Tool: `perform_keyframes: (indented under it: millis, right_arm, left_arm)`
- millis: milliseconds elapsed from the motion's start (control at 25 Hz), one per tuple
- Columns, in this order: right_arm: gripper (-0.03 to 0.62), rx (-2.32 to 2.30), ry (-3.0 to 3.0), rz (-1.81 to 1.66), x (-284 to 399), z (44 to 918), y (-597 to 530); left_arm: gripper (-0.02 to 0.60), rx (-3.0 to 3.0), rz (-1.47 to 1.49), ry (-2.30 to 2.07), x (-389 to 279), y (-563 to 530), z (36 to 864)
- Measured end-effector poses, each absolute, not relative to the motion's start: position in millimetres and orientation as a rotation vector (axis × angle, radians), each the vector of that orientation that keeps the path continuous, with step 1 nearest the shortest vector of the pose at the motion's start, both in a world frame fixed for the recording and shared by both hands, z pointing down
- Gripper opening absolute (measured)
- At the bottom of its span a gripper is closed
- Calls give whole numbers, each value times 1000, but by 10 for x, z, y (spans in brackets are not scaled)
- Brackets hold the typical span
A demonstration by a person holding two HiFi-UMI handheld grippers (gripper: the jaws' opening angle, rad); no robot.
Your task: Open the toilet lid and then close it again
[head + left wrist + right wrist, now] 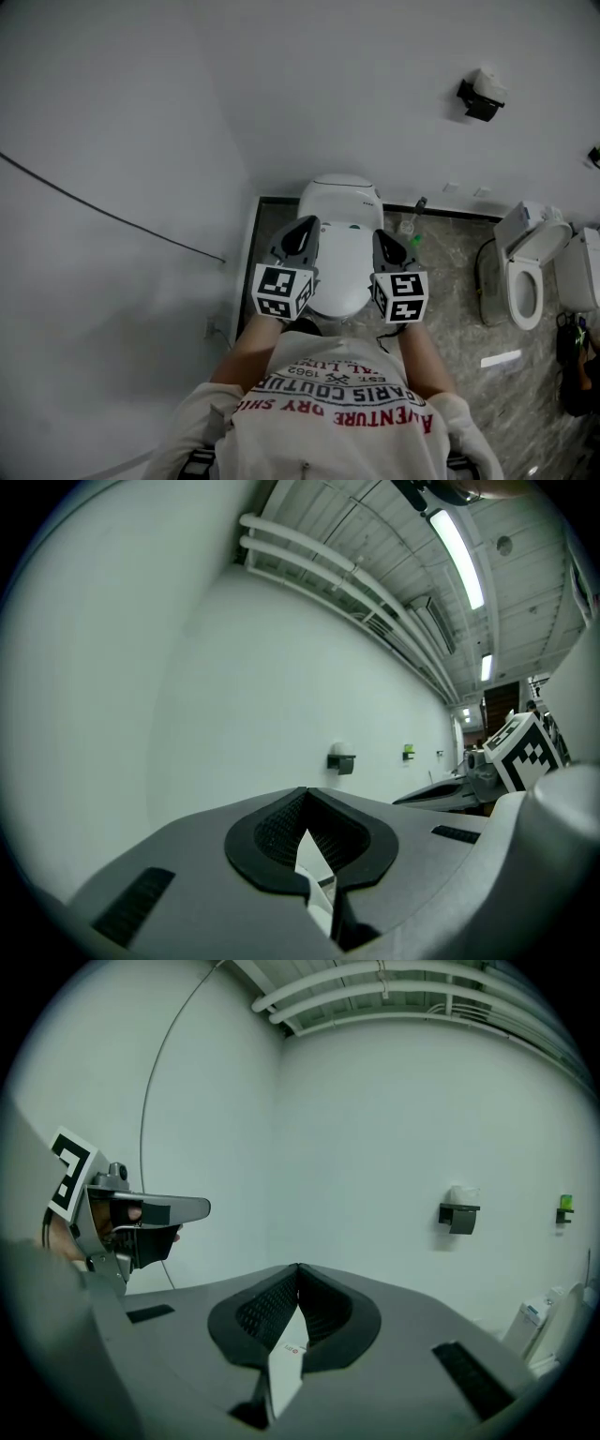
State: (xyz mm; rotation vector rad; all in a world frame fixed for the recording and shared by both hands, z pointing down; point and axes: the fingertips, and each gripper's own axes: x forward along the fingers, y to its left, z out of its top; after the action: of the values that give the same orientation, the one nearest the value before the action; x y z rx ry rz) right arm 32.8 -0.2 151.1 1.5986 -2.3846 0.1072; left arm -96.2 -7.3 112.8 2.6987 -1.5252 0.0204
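Toilet lid [339,258] lies down, 12 o'clock from person. Left gripper [302,230] at 11, right gripper [384,242] at 1, both above lid, pinched shut, holding nothing. Fits lid awaiting lift or already lowered again. Either way: keep grippers level, clear of lid

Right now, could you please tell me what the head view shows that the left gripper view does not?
Only the head view shows the toilet from above, the person's shirt and the wall cable. Only the left gripper view shows the ceiling lights and pipes. Both show the wall-mounted paper holder and the right gripper.
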Motion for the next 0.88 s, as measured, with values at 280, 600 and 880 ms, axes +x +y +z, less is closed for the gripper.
perform_keyframes:
  millis: [280,600,880]
  right_arm:
    - [15,1595,-2401,145,390,1557,19]
    - [15,1557,-2401,150,349,1633,53]
    - [15,1564,-2390,138,346,1578,36]
  left_arm:
    - [8,2696,39,-1515,-881,-43,1188]
    - [8,2673,26,-1531,-913,-24,1257]
    - [8,2659,20,-1539,-979,-39,1225]
